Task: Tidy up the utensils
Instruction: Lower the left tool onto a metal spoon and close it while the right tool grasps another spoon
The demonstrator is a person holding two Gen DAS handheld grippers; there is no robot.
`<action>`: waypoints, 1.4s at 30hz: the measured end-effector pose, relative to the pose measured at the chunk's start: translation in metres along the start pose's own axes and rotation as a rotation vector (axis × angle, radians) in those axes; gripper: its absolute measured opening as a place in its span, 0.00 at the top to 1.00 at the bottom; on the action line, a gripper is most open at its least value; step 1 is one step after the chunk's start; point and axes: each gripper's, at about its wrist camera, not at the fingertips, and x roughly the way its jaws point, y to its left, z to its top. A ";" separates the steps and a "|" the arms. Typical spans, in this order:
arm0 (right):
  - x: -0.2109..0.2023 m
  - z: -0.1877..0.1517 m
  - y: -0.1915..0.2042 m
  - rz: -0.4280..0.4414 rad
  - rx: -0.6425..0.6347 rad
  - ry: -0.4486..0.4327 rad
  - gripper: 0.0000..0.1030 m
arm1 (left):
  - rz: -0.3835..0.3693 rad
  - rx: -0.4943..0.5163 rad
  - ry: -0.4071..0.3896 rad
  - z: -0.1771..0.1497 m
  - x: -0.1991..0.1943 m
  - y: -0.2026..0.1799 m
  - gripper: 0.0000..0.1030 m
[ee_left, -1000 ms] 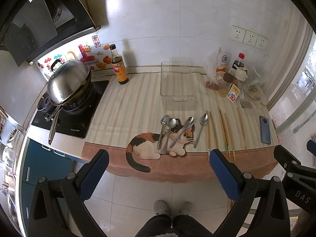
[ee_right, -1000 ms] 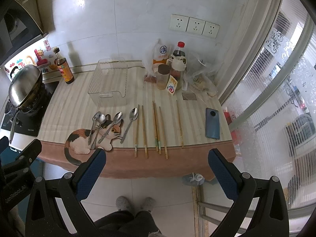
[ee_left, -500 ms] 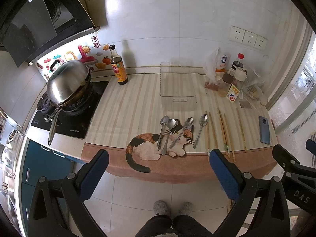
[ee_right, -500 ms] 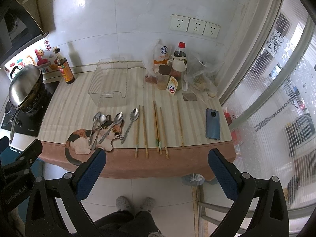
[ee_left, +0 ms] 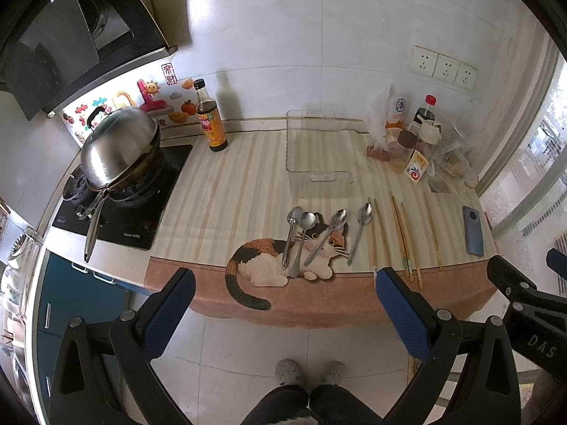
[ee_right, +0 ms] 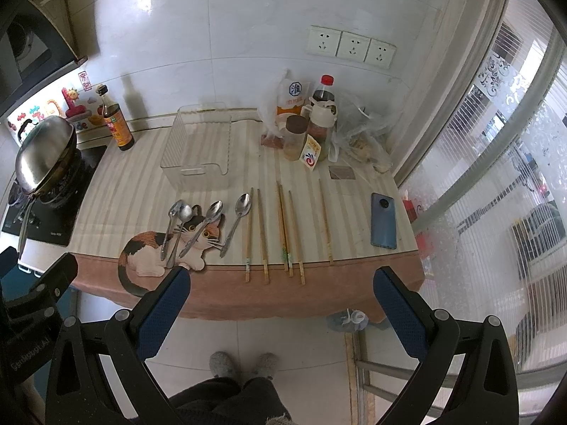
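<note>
While "DAS" marks 1 hand-held gripper [ee_left: 524,304], spoons [ee_left: 319,237] lie.

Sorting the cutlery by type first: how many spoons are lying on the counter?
4 spoons, all by the cat picture: two touching at its left, one across its face, one right of it. None look hidden.

Spoons [ee_left: 327,235]: polished metal, shiny. Chopsticks [ee_right: 283,230]: pale wood, matt. Bin [ee_left: 319,154] at counter's back edge: clear glossy plastic. Cloth [ee_left: 230,191] over counter: striped fabric, matt, w/ cat print. Wok lid [ee_left: 118,148]: brushed steel, reflective. Wall tiles [ee_right: 230,17]: glossy. Both claws' pads [ee_right: 161,317]: blue, textured rubber-like, on black matt plastic frames.
</note>
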 end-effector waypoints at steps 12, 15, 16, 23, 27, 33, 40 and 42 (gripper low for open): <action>0.063 -0.005 0.025 0.030 0.103 0.007 0.00 | 0.116 0.003 -0.043 0.006 0.093 0.055 0.00; 0.100 -0.003 0.034 0.069 0.123 0.059 0.10 | 0.130 -0.001 0.023 0.004 0.136 0.065 0.00; 0.116 -0.003 0.038 0.091 0.129 0.084 0.18 | 0.132 0.000 0.050 0.003 0.149 0.066 0.00; 0.221 0.000 0.046 0.165 0.154 0.259 0.48 | 0.074 -0.022 0.266 0.000 0.251 0.056 0.04; 0.277 0.007 0.040 0.205 0.177 0.354 0.56 | 0.021 -0.029 0.374 0.007 0.303 0.038 0.30; 0.334 0.024 0.029 0.242 0.190 0.436 0.58 | 0.010 0.021 0.473 0.018 0.374 0.008 0.44; 0.370 0.040 0.031 0.273 0.190 0.505 0.58 | -0.022 0.018 0.491 0.028 0.399 0.000 0.70; 0.376 0.042 0.037 0.292 0.199 0.517 0.58 | -0.055 -0.002 0.497 0.032 0.401 0.006 0.95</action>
